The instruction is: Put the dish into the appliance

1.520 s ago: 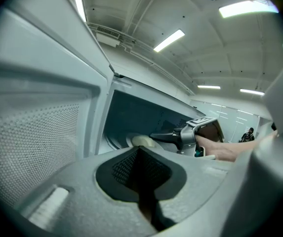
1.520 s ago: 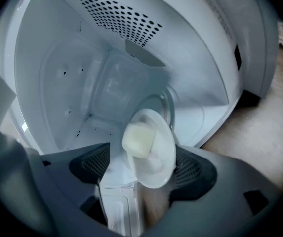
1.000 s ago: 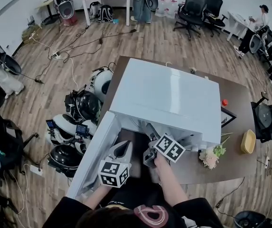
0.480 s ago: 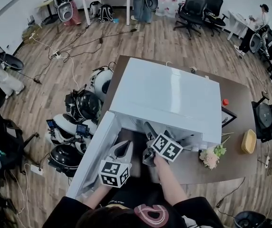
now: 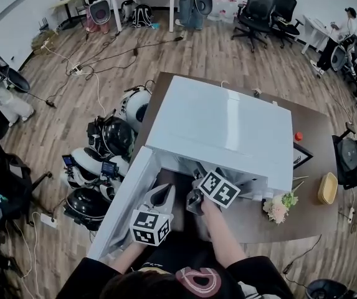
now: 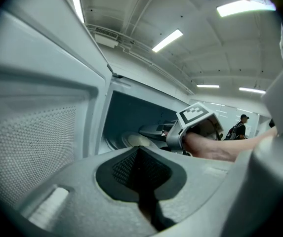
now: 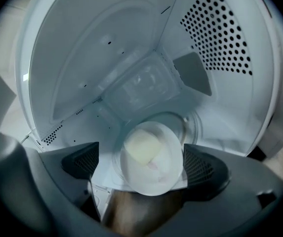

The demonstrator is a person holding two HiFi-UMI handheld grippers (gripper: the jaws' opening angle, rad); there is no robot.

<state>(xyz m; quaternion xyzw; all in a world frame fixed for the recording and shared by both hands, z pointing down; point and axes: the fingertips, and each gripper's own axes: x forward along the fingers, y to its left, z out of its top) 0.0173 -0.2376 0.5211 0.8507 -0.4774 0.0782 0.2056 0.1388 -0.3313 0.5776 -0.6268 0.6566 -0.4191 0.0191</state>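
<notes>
A white microwave [image 5: 218,126] stands on a brown table [image 5: 303,120] with its door [image 5: 125,198] swung open to the left. My right gripper [image 5: 198,178] reaches into the cavity. In the right gripper view a white round dish [image 7: 151,157] with a pale yellow piece on it lies on the glass turntable [image 7: 193,127]. It sits between the wide-open jaws of my right gripper [image 7: 142,164], with a gap at the left pad [image 7: 84,163]. My left gripper [image 5: 161,192] hovers by the open door, empty, and its pads [image 6: 140,167] meet.
Flowers [image 5: 276,205], a yellow bowl [image 5: 326,187], a small red object [image 5: 298,136] and a dark frame [image 5: 299,154] lie on the table right of the microwave. Helmets and gear [image 5: 103,161] crowd the floor to the left. Office chairs [image 5: 256,8] stand at the back.
The right gripper's marker cube has shifted slightly up and left at the cavity mouth. The left gripper has stayed where it was.
</notes>
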